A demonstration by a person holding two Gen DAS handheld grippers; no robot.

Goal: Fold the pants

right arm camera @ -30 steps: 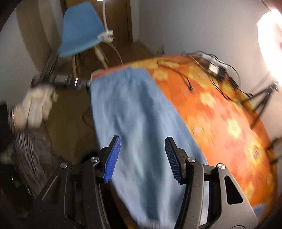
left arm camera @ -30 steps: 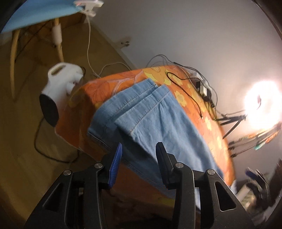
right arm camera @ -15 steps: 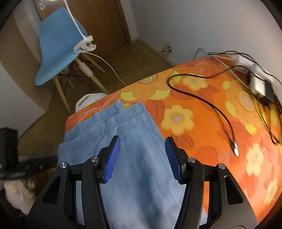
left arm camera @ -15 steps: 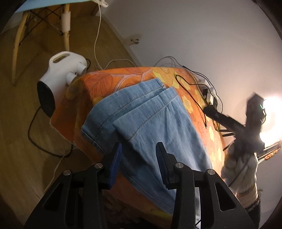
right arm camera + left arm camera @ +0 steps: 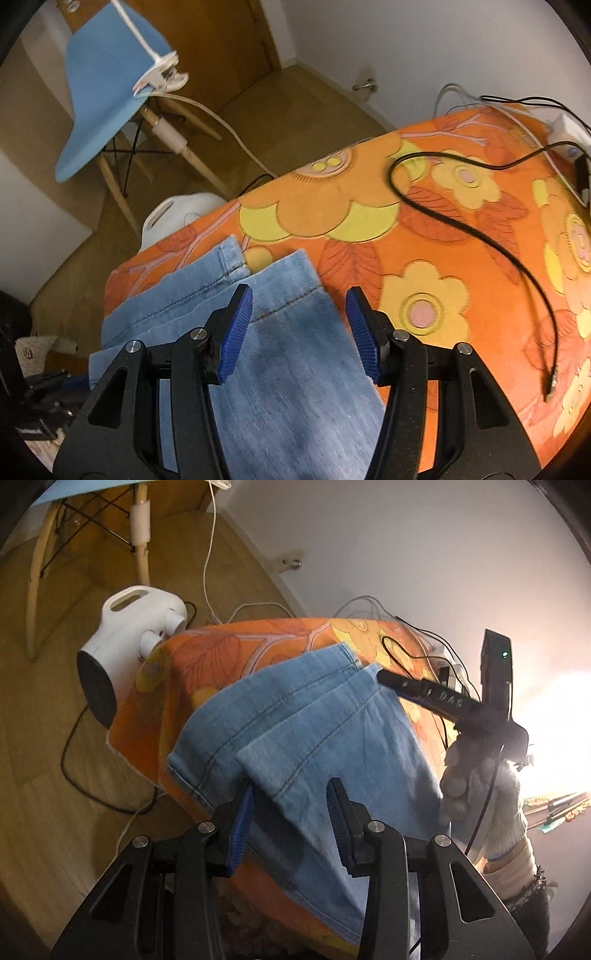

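Light blue denim pants (image 5: 306, 738) lie flat on an orange flowered tablecloth (image 5: 221, 657), the two legs stacked with their hems offset. My left gripper (image 5: 290, 805) is open and empty, just over the near corner of the top leg's hem. My right gripper (image 5: 299, 317) is open and empty, hovering over the far corner of the top leg's hem (image 5: 288, 280). In the left wrist view the right gripper (image 5: 424, 692) reaches in over that far corner, held by a gloved hand (image 5: 465, 771).
Black and white cables (image 5: 461, 229) and a white power strip (image 5: 569, 129) lie on the cloth beyond the pants. A white fan heater (image 5: 122, 642) stands on the wooden floor beside the table. A blue chair (image 5: 107, 85) stands further back. A bright lamp (image 5: 554, 731) glares at right.
My right gripper has swung from the pants' middle to the far hem corner. My left gripper has closed in on the near hem corner. Both stay open.
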